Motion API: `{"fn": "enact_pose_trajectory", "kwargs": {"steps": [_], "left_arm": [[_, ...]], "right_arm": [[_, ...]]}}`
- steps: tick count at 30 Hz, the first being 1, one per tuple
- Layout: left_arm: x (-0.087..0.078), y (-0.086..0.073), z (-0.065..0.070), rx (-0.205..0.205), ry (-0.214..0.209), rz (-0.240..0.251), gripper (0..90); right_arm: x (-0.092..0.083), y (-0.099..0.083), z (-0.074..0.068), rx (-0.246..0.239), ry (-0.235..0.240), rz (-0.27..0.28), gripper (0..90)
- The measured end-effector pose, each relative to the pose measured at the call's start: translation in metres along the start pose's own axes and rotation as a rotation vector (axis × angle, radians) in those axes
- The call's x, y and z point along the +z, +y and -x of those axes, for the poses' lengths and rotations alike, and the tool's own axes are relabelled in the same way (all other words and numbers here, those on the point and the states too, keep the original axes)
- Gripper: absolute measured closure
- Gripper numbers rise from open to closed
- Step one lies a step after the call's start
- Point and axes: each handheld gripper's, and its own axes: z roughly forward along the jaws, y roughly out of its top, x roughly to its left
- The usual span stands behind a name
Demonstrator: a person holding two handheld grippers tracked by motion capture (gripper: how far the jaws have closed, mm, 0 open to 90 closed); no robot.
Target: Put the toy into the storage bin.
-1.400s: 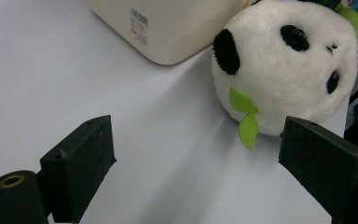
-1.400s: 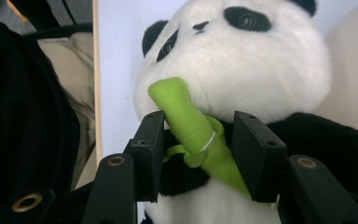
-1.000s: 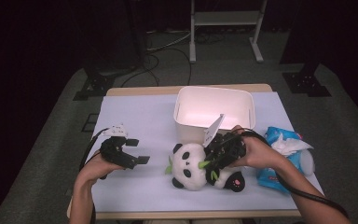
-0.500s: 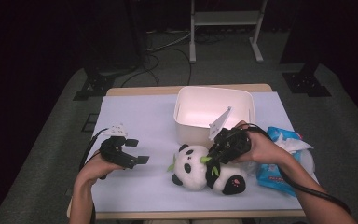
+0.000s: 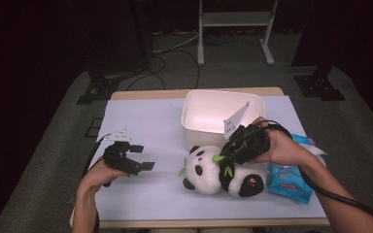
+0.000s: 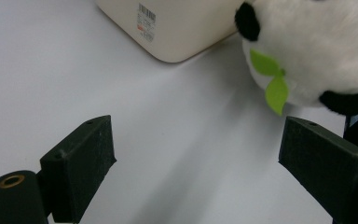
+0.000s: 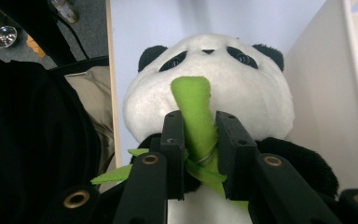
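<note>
The right gripper [image 5: 229, 156] has its jaws clamped on the green bamboo stalk [image 7: 196, 122] of the toy panda [image 5: 219, 171], at six o'clock of the white bin [image 5: 194, 104]. The left gripper [image 5: 141, 158], at nine o'clock, gapes wide and empty.

A lab-like recording space: a cloth-covered table [image 5: 141, 121] on grey carpet, dark surroundings, black stand feet [image 5: 94, 90] at ten and two o'clock, loose cables [image 5: 175, 48] and a white metal frame [image 5: 235, 19] at twelve o'clock.

Dark room, grey floor [image 5: 53, 145]
</note>
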Motion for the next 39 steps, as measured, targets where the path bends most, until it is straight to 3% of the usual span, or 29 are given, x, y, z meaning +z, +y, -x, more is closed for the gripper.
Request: {"fn": "enact_pose_trajectory", "kwargs": {"steps": [14, 22, 31, 39], "left_arm": [[0.000, -0.007, -0.009, -0.027, -0.001, 0.003, 9.4], [0.000, -0.009, -0.013, -0.040, -0.003, 0.004, 9.4], [-0.001, -0.010, -0.015, -0.047, -0.009, 0.014, 9.4], [-0.002, -0.008, -0.014, -0.037, -0.004, 0.015, 9.4]], "right_arm": [[-0.052, 0.030, -0.010, -0.068, -0.083, 0.004, 73.3], [-0.078, 0.048, -0.006, -0.084, -0.142, 0.012, 73.4], [-0.099, 0.058, 0.014, -0.064, -0.201, 0.010, 73.4], [-0.110, 0.063, 0.041, -0.033, -0.231, 0.020, 73.4]]}}
